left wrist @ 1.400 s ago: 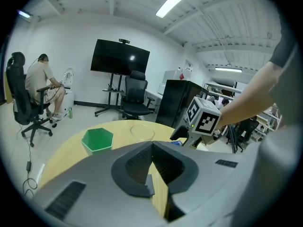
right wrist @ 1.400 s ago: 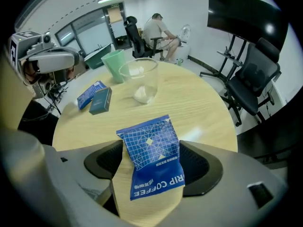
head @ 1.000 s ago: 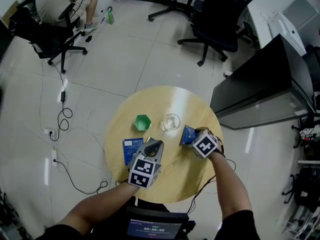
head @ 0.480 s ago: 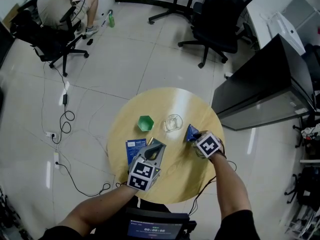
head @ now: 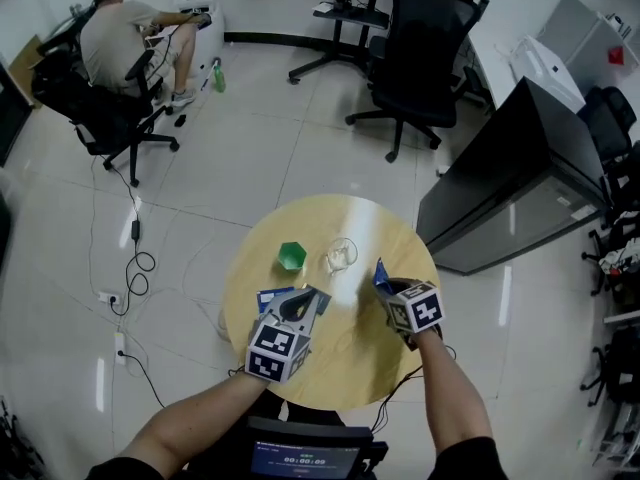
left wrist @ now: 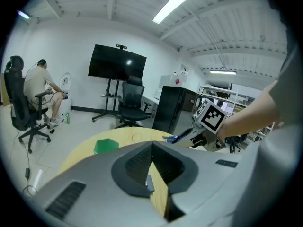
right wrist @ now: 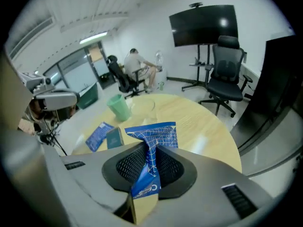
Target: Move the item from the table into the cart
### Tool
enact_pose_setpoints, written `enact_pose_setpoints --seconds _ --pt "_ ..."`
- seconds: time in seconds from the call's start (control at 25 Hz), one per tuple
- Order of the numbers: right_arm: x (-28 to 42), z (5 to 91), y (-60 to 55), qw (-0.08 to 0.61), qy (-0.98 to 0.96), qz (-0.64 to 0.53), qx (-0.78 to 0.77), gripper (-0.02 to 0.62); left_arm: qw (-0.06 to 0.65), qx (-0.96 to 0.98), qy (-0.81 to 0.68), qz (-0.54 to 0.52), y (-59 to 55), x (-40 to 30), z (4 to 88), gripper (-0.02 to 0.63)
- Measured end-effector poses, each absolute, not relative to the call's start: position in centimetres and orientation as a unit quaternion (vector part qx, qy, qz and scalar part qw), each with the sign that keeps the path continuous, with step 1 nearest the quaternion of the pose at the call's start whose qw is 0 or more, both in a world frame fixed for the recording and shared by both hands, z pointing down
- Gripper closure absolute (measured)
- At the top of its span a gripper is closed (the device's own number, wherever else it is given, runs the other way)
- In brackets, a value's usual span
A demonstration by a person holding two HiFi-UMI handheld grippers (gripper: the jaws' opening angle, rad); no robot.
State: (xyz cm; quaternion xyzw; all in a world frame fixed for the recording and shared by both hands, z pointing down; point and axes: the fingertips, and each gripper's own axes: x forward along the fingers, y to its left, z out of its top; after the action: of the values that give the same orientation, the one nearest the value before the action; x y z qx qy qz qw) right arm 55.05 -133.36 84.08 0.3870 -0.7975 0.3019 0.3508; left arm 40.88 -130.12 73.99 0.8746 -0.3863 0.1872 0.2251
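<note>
Now blue packet (right wrist: 156,136) pinched by right gripper (right wrist: 150,150), jaws just closed onto it, held above table (head: 350,218). Judged light, limp, slippery; firm hold needed at bunched middle. Left gripper (left wrist: 151,145) closed, empty.

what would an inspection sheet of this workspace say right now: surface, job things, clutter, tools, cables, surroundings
surface: round wooden table, no spills seen
job's things: blue packet pinched in the right tool; cart cannot be identified
clutter: green cup, clear glass and flat blue pack, all on the table
grippers: left tool shut, nothing seen between its jaws; the right tool's jaws have just been closing and now press on the blue packet
cables: loose cable trailing over the floor left of the table
surroundings: seated person, black office chair, black cabinet
</note>
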Motion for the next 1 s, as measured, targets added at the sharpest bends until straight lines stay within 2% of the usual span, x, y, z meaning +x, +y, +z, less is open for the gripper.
enact_pose_setpoints --seconds 0.28,0.52,0.68,1.0 --pt "52.9 69.6 -127.0 0.178 -0.807 0.276 0.492 0.548 0.166 0.914 -0.349 0.124 -126.9 39.7 63.1 0.589" --pt "48.7 59.5 -120.9 0.064 -0.776 0.215 0.589 0.548 0.108 0.956 -0.261 0.085 -123.0 36.8 58.2 0.589" --pt "45.5 54.6 -114.5 0.012 -0.732 0.182 0.657 0.548 0.056 0.977 -0.190 0.082 -119.6 34.8 56.3 0.589" --pt "42.1 46.5 -96.6 -0.072 -0.642 0.117 0.754 0.548 0.056 0.997 -0.050 0.034 -107.3 35.9 50.0 0.591"
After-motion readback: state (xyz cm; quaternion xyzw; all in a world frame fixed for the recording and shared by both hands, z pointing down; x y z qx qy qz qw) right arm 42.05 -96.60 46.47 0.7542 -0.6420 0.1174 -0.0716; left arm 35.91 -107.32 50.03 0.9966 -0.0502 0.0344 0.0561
